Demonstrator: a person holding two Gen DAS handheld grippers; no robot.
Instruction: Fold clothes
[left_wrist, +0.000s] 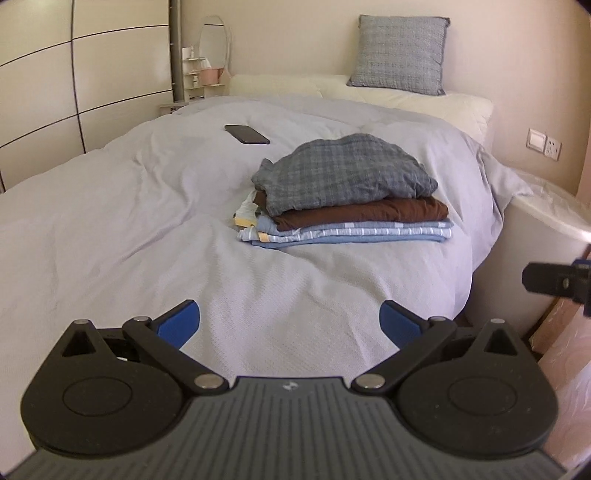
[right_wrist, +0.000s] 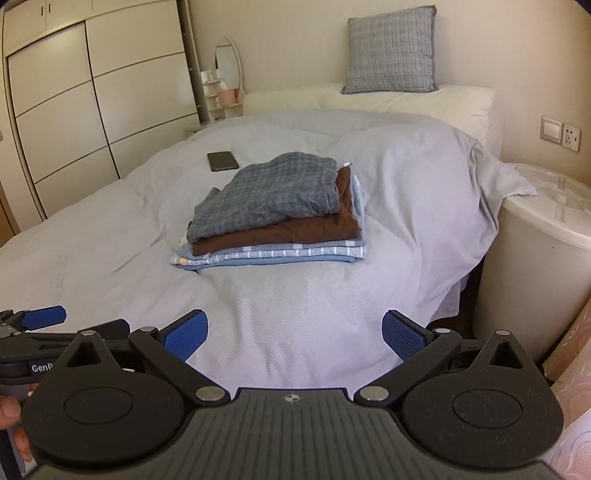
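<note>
A stack of folded clothes rests on the grey bedspread. On top lies a grey checked garment, under it a brown one, and at the bottom a blue striped one. My left gripper hovers over the bed's near end, short of the stack, open with nothing between its blue pads. My right gripper is likewise open and empty, also short of the stack. The left gripper's fingertip shows at the left edge of the right wrist view.
A dark phone lies on the bed behind the stack. A grey cushion leans on cream pillows at the head. A round white tub stands right of the bed; a wardrobe is on the left.
</note>
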